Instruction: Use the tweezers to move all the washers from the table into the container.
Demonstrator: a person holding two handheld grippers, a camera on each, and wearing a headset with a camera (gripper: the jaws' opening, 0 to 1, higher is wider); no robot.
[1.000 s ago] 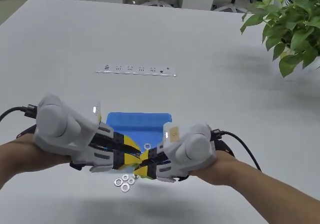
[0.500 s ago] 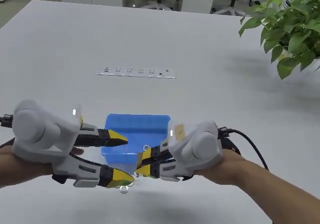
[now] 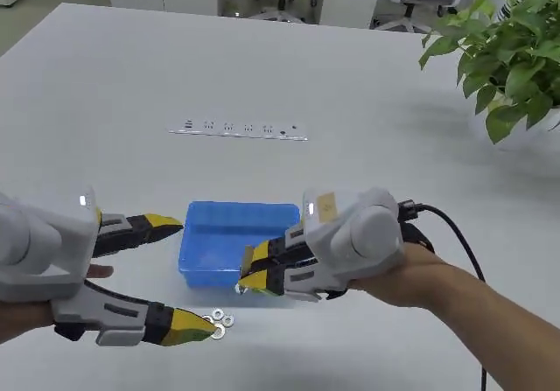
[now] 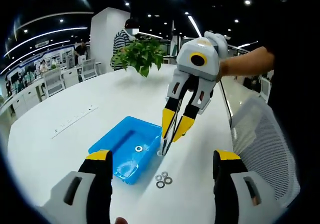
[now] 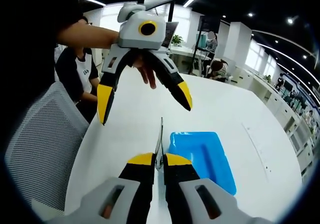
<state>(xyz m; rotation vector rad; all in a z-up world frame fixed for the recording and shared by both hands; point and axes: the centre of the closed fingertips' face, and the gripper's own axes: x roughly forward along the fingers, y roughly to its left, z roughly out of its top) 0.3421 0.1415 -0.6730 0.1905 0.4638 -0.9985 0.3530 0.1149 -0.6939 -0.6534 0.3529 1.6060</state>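
Observation:
My right gripper (image 3: pixel 254 268) is shut on thin metal tweezers (image 5: pixel 160 136), which stick out past its yellow tips. The tweezers (image 4: pixel 165 139) point down at the near edge of the blue container (image 3: pixel 236 238); I cannot tell whether they hold a washer. One washer (image 4: pixel 138 148) lies inside the container (image 4: pixel 125 146). A small cluster of washers (image 3: pixel 219 322) lies on the white table just in front of it, and the same washers (image 4: pixel 162 179) show in the left gripper view. My left gripper (image 3: pixel 179 277) is open wide to the left of the container, with nothing between its jaws.
A white power strip (image 3: pixel 236 129) lies flat further back on the table. A potted plant (image 3: pixel 507 50) stands at the far right. Office chairs stand beyond the far edge. People stand in the background of both gripper views.
The left gripper has opened and drawn back to the left, away from the right gripper, which it met jaw to jaw a second ago. The right gripper stays shut over the container's near edge.

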